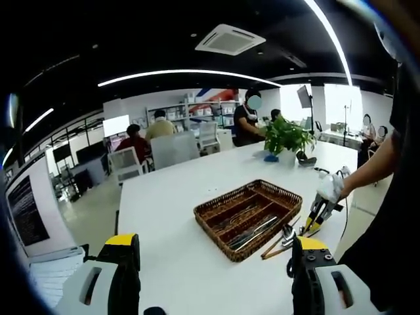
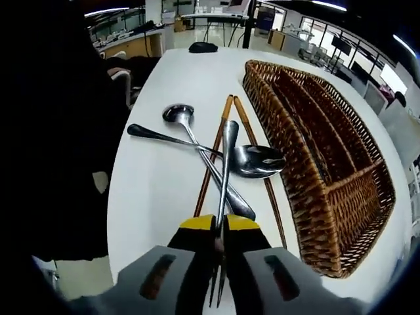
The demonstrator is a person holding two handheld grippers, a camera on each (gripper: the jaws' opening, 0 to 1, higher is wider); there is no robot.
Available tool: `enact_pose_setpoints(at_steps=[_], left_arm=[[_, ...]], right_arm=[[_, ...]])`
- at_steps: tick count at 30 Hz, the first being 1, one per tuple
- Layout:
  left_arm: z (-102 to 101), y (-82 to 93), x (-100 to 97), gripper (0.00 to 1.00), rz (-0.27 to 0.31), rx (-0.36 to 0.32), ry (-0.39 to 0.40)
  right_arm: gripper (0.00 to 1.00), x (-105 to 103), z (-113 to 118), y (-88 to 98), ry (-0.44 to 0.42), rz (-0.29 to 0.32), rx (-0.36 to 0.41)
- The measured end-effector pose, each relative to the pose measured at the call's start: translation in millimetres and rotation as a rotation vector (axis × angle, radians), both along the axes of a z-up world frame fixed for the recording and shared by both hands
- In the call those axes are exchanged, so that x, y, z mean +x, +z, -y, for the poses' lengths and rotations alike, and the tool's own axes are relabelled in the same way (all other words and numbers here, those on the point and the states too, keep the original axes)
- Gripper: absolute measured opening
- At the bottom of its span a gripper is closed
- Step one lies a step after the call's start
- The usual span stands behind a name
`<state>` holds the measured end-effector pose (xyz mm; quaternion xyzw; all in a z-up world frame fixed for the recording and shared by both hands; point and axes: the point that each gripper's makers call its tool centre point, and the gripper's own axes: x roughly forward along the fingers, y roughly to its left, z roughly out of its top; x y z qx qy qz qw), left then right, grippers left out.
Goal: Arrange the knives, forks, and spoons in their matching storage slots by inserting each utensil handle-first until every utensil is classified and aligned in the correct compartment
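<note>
Our right gripper [image 2: 220, 231] has its jaws pinched together on a slim utensil [image 2: 226, 164]; tines seem to poke out below the jaws, so we take it for a fork held near its head, handle pointing away from us. It is in our grasp above the loose pile on the table [image 2: 151, 164], just beside the basket [image 2: 341, 190].

Our left gripper [image 1: 213, 252] is spread wide, holding nothing, well back from the basket [image 1: 262, 190] and raised over the table. In the left gripper view the right gripper [image 1: 319, 213] shows at the basket's near corner.

As for progress, we judge the job partly done. Several metal utensils [image 1: 252, 230] already lie lengthwise in the basket's compartments, though we cannot tell which kinds are in which slot. Outside it remain two spoons: one [image 2: 252, 161] with its bowl just beside the basket wall, another [image 2: 178, 113] with its bowl further off, their handles crossing. A pair of chopsticks [image 2: 226, 108] lies under them.

So what is left, as we see it: slot the held piece handle-first, then the two spoons. The chopsticks are not among the named utensils, and we cannot say where they belong.
</note>
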<state>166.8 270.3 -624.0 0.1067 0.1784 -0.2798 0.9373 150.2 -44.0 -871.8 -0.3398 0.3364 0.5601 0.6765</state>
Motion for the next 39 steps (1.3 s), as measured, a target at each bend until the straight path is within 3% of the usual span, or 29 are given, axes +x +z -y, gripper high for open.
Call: enact_pose_setpoints(at_steps=[5,8,9,10,11,13,23,29,39], left_arm=[[-6,-0.4,-0.8,1.00,0.002,0.003,0.007],[-9,-0.2,-0.7,1.00,0.005,0.004,0.012],[-10,-0.3,-1.0,1.00,0.005,0.005,0.013],[-11,-0.5,-0.9,1.00,0.004,0.005,0.014],[-10,-0.4,-1.1,1.00,0.005,0.006,0.015],[-11,-0.4,-1.1,1.00,0.005,0.008,0.014],[-8,0.9,4.3,1.00,0.003,0.012,0.011],[-1,-2.0,5.2,1.00,-0.023,0.000,-0.007],[10,6.2,1.5,1.00,-0.018,0.002,-0.014]], right_arm=[[0.03,3,-5,-0.3,0.003,-0.017,-0.001],[0.01,0,-6,-1.0,-0.037,-0.066,0.011],[0.00,1,-5,-1.0,-0.018,-0.050,0.008],[0.00,1,-4,-0.8,-0.066,-0.071,0.012],[0.00,1,-4,-0.6,-0.063,-0.077,0.010],[0.00,3,-3,-0.6,-0.041,-0.045,0.001],[0.00,5,3,9.3,-0.045,-0.046,-0.023],[0.00,8,-3,28.9,-0.029,-0.031,0.001],[0.00,11,-16,79.5,0.001,-0.009,0.024]])
